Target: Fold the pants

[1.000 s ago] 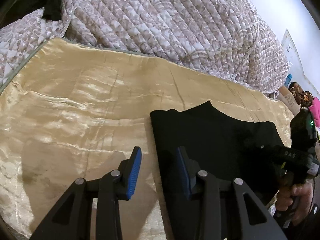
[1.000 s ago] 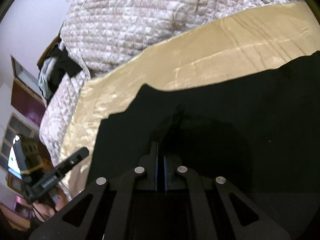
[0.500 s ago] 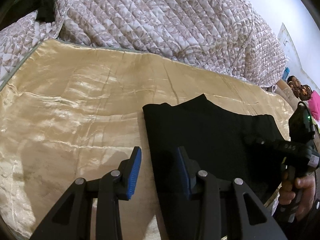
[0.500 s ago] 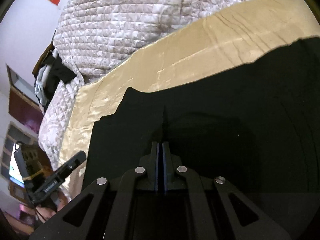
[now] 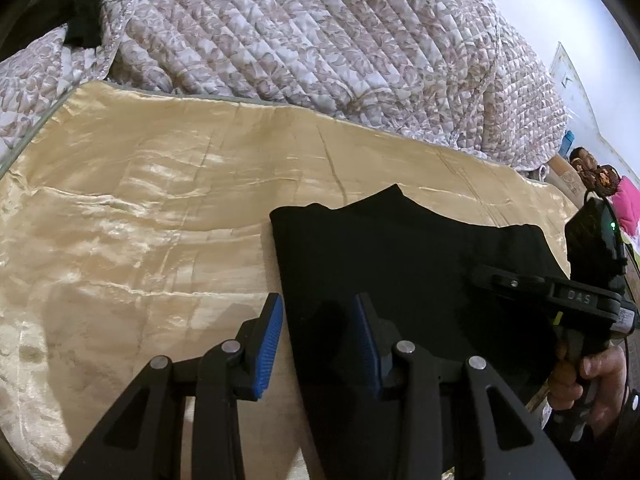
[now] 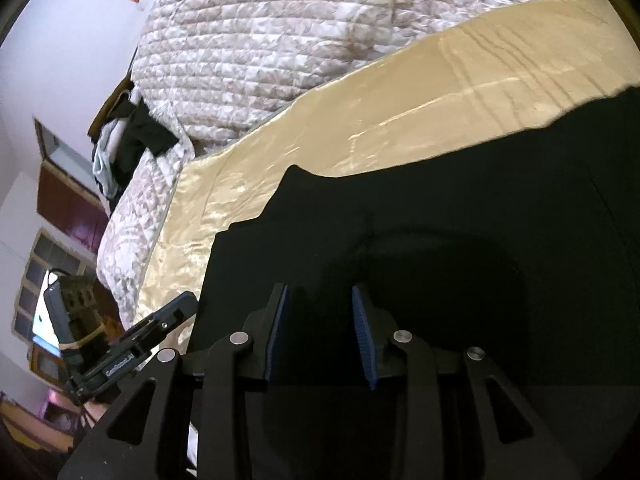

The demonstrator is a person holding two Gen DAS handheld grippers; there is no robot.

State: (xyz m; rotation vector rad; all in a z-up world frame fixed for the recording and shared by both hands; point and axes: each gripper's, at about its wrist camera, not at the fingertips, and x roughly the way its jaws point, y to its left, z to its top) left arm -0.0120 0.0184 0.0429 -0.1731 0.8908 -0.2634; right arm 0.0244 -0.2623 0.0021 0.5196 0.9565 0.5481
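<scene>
Black pants (image 5: 404, 256) lie folded flat on a golden satin sheet (image 5: 152, 216); they also fill the right wrist view (image 6: 460, 216). My left gripper (image 5: 318, 332) is open and empty, hovering over the pants' left edge. My right gripper (image 6: 320, 326) is open and empty just above the pants. The right gripper also shows in the left wrist view (image 5: 508, 280) at the pants' right side, held by a hand. The left gripper shows in the right wrist view (image 6: 176, 312) at the pants' left edge.
A quilted floral bedspread (image 5: 320, 40) lies bunched behind the sheet, also in the right wrist view (image 6: 280, 48). Dark clothes (image 6: 128, 140) hang at the bed's far end. A pink item (image 5: 626, 208) sits beyond the bed's right edge.
My right gripper was shut on the pants and has opened, letting the fabric go. The left gripper stayed open and drifted slightly toward the pants' left edge.
</scene>
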